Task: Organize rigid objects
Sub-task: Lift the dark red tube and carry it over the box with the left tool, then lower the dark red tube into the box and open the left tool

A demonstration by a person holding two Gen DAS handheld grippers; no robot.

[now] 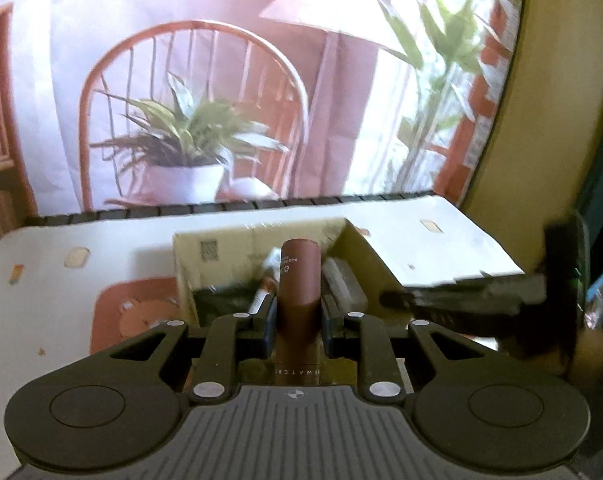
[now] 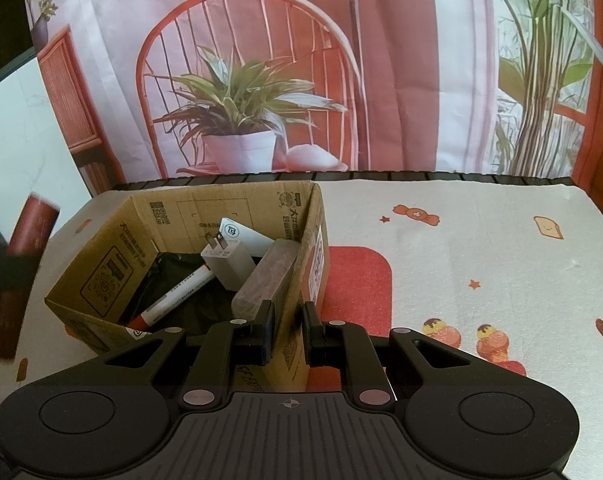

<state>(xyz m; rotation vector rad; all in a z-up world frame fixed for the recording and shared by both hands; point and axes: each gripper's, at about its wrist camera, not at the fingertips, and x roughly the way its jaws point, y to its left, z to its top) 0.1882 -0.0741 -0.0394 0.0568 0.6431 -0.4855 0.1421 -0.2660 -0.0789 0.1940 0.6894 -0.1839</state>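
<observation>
Left wrist view showed my left gripper [image 1: 298, 320] pinching a dark red tube [image 1: 300, 280] between its pads, the tube standing upright and raised in front of the cardboard box [image 1: 237, 236]. My right gripper [image 2: 288, 330] had its fingers pressed onto the box's near right wall, one pad inside and one outside.

The box sat toward the table's far left part, its top open. Inside lay a red-and-white marker [image 2: 173, 298] slanting toward the near left corner, a white plug adapter [image 2: 227, 260] with prongs up, a white card [image 2: 241, 232] leaning on the far wall, and a clear wrapped block [image 2: 267, 276] against the right wall. Something black [image 2: 169, 268] covered the box floor; I could not tell what it was.

From the right wrist view, the tube hung just outside the box's left wall, above the table's left edge. The patterned tablecloth [image 2: 481, 248] lay bare right of the box out to the far and right edges, with a red mat [image 2: 361, 276] touching the box's right side.
</observation>
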